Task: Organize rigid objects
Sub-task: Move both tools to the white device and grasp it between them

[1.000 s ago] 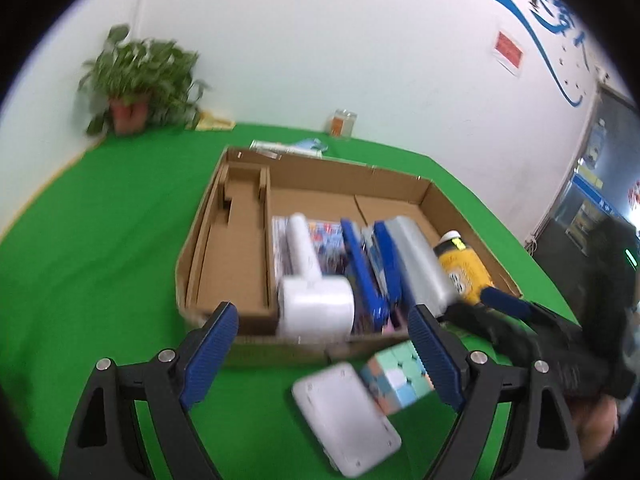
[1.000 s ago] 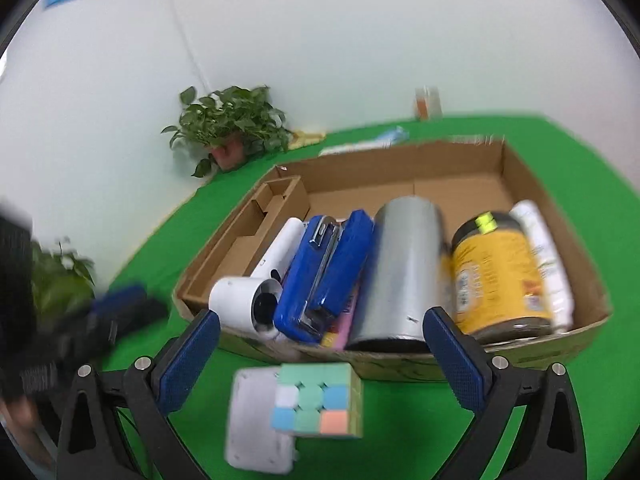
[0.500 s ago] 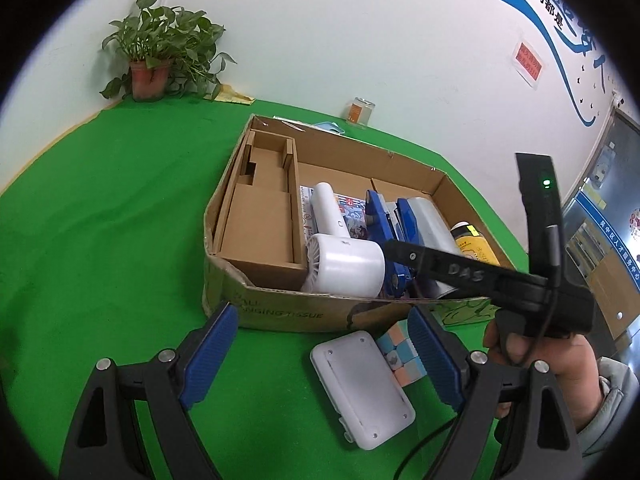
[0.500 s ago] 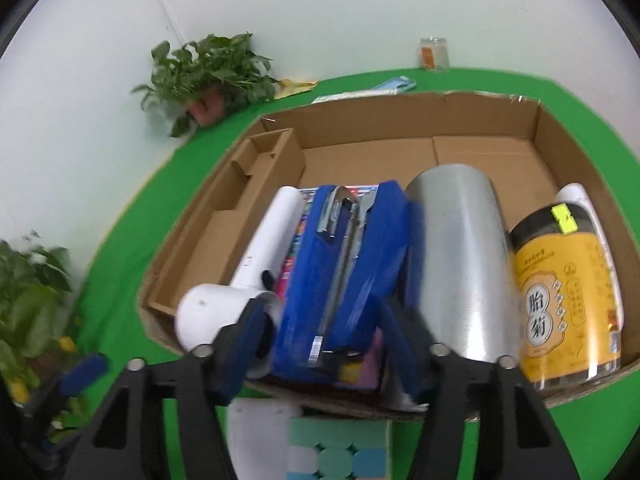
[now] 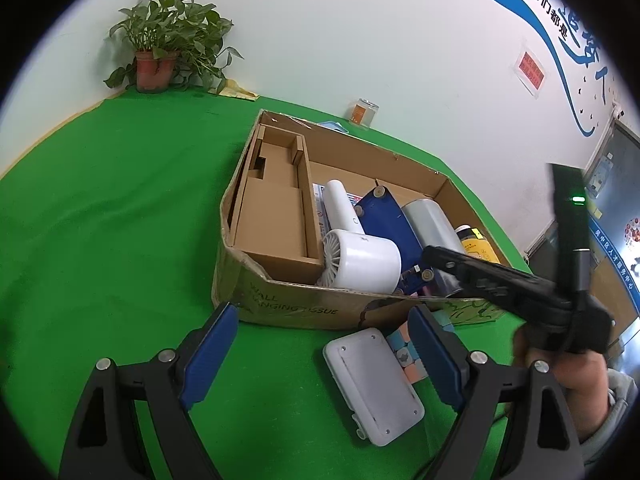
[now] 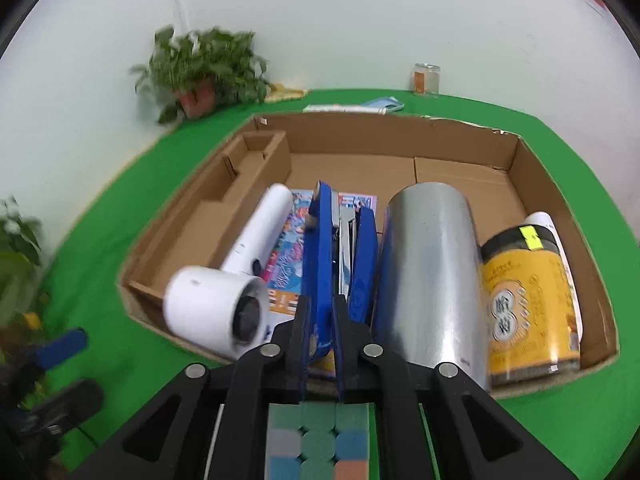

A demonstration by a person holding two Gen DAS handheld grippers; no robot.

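Inside cardboard box (image 6: 520, 168) on green desk (image 5: 100, 220): blue stapler (image 6: 340, 248), long axis straight ahead, near end pinched by just-closed right tool (image 6: 320, 332). Left tool (image 5: 316, 356) spread, empty, over white case (image 5: 372, 384) beside cube (image 6: 318, 440).

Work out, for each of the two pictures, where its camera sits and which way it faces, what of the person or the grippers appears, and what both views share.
Left wrist view: sits on the left gripper, looking down at the cardboard box over open jaws; the right gripper and holding hand show.
Right wrist view: sits on the right gripper, facing into the box, its jaws just closed on the blue stapler.
Shared: box, stapler, white hair dryer, puzzle cube.
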